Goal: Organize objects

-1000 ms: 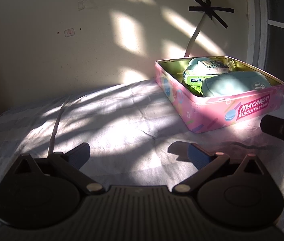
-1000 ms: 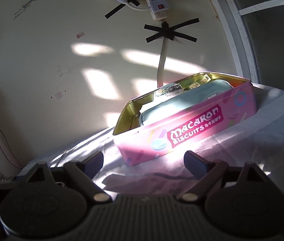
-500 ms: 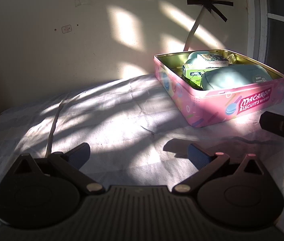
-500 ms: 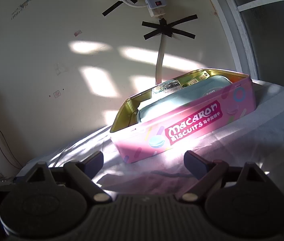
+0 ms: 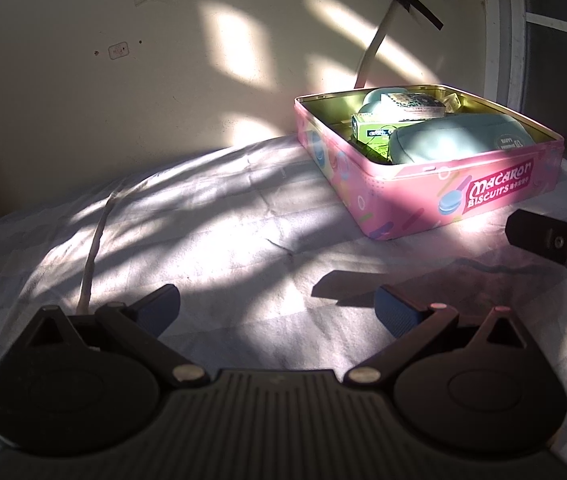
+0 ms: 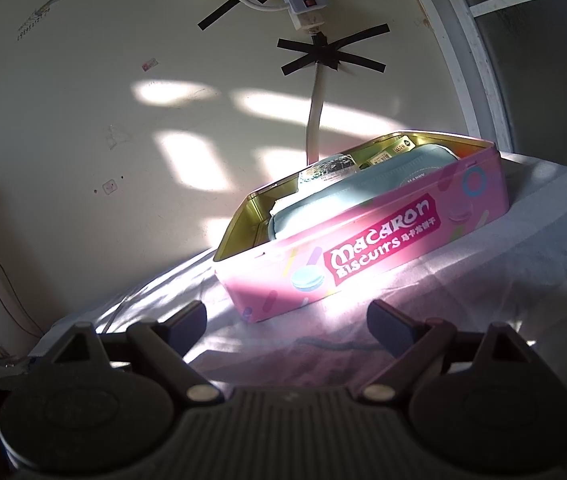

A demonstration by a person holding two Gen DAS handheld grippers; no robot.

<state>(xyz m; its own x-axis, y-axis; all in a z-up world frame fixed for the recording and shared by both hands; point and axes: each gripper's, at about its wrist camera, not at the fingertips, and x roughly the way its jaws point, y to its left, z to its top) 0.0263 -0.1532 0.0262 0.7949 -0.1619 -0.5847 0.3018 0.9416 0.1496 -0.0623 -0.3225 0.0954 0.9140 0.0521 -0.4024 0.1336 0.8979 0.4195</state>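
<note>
1. Your left gripper (image 5: pixel 277 309) hangs just above the white cloth (image 5: pixel 187 248) with its two blue-padded fingers spread wide apart and nothing between them.
2. Your right gripper (image 6: pixel 285 320) is the same: fingers wide apart, gripping nothing, low over the cloth and pointed at the long front wall of the pink biscuit tin (image 6: pixel 367 258).
3. The tin sits lidless on the cloth close to the cream wall (image 5: pixel 83 100). From your left wrist view the tin (image 5: pixel 435 196) lies ahead and to the right, well apart from the left fingers; from the right wrist view it is near, just beyond the fingertips.
4. Inside the tin, a pale blue zip pouch (image 5: pixel 455 138) lies along the front wall (its top rises to about the rim). Behind it is a small green box (image 5: pixel 375 128), and on top of that a flat printed packet (image 5: pixel 411 102); a rounded pale blue item under the packet is too hidden to identify.
5. At the right edge of the left wrist view you can see a black part of your right gripper's body (image 5: pixel 551 240), off to the side of the tin's near corner.
6. On the wall above the tin, a white cable (image 6: pixel 315 120) is held by crossed black tape (image 6: pixel 331 56) below a power strip (image 6: pixel 303 4).
7. Strong sun patches fall across the cloth and wall.
</note>
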